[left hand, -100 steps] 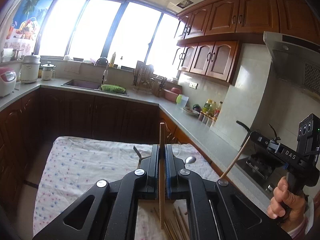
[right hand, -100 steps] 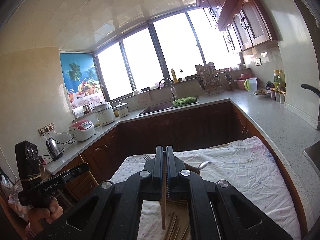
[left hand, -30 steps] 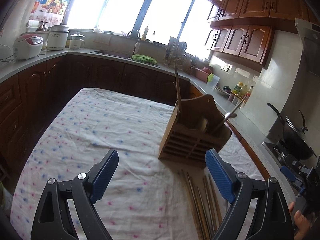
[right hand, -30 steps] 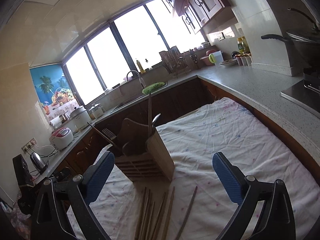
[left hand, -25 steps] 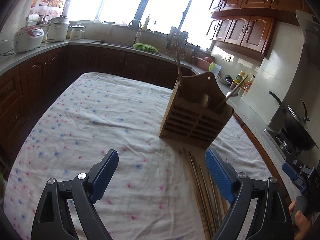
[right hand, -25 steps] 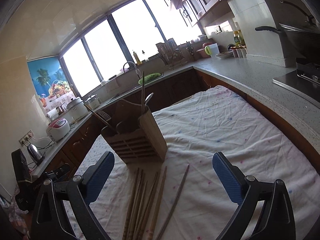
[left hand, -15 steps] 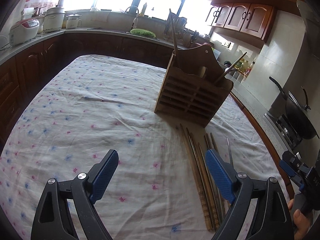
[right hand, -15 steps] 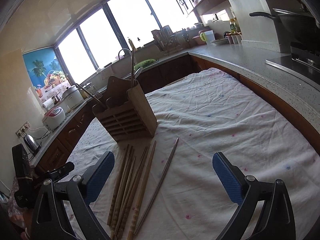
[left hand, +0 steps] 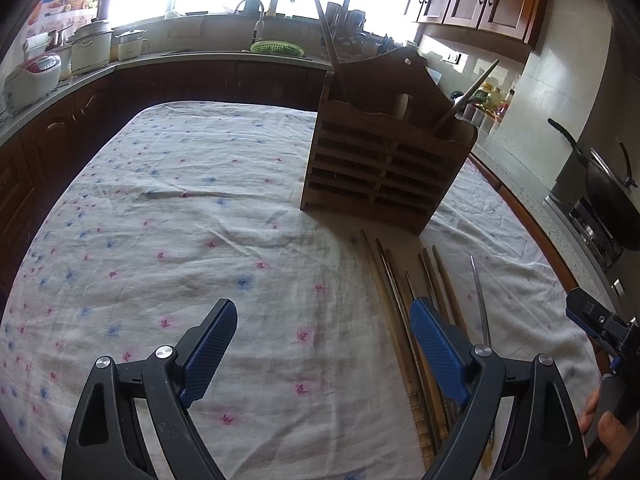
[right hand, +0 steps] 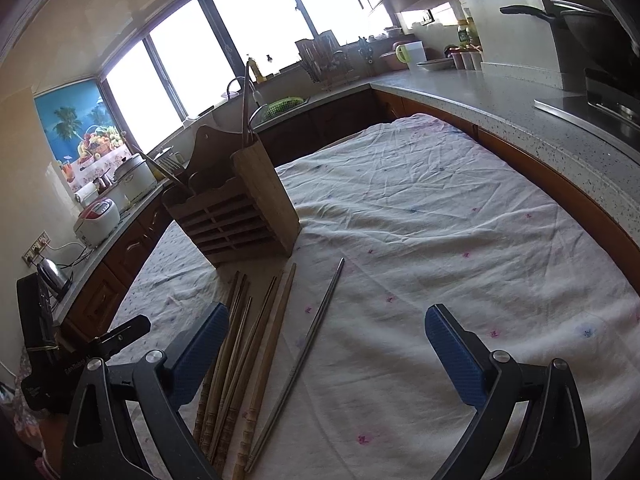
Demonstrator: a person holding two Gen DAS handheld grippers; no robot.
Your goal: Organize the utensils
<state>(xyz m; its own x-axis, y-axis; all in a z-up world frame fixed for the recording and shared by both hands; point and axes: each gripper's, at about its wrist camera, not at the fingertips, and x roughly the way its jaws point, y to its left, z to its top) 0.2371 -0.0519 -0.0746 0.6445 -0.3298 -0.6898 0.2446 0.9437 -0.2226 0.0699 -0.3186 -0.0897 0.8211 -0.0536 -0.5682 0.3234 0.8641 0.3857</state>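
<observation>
The left gripper (left hand: 322, 344) hangs wide and empty over the flowered cloth (left hand: 180, 232). Just right, wooden chopsticks (left hand: 404, 320) lie side by side, long axes running near to far, tips toward the wooden holder (left hand: 380, 176) beyond. A metal chopstick (right hand: 312, 340) lies rightmost. The right gripper (right hand: 326, 340) gapes wide, empty.

Near ends of the chopsticks (left hand: 404, 344) behind the left gripper's fingers (left hand: 438, 350)

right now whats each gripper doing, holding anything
left gripper: open, holding nothing, above the chopsticks.
right gripper: open, holding nothing, above the same chopsticks.
</observation>
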